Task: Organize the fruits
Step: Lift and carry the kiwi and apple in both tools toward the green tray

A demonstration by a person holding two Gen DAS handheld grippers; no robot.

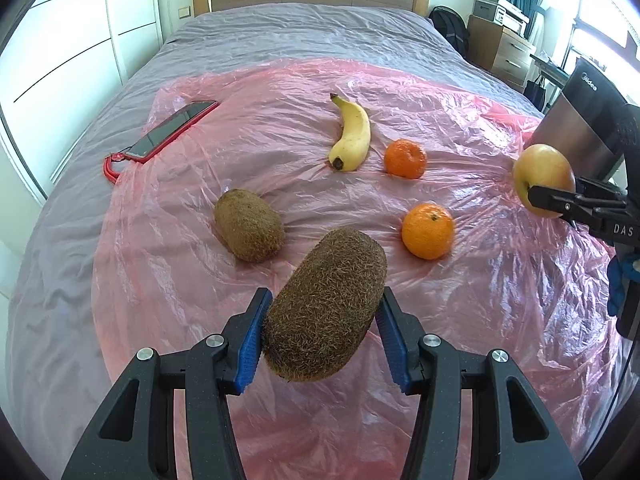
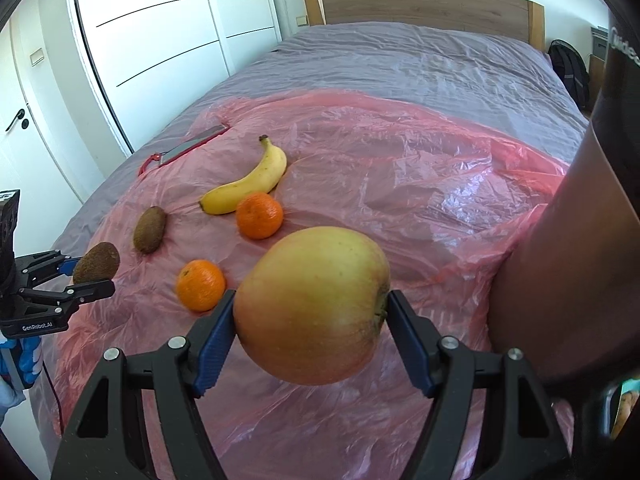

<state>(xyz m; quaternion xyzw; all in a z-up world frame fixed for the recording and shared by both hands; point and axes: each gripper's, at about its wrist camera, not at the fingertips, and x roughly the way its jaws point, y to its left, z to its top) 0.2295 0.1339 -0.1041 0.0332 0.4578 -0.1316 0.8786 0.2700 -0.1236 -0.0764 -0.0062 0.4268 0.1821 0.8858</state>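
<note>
The left gripper (image 1: 322,330) jaws pinch a kiwi (image 1: 325,306), held clear above the pink plastic sheet (image 1: 460,292) on the bed (image 1: 300,28). The right gripper (image 2: 310,332) jaws clamp an apple (image 2: 312,304), likewise raised. On the sheet lie 1 kiwi (image 1: 249,225), 1 banana (image 1: 352,136) and 2 mandarins (image 1: 428,231) (image 1: 405,159), all apart, with a phone (image 1: 172,132) at its far left edge.

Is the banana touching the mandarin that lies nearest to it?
Apart. In the left wrist view a strip of pink plastic sheet shows between the banana and the mandarin; the right wrist view makes them overlap.
</note>
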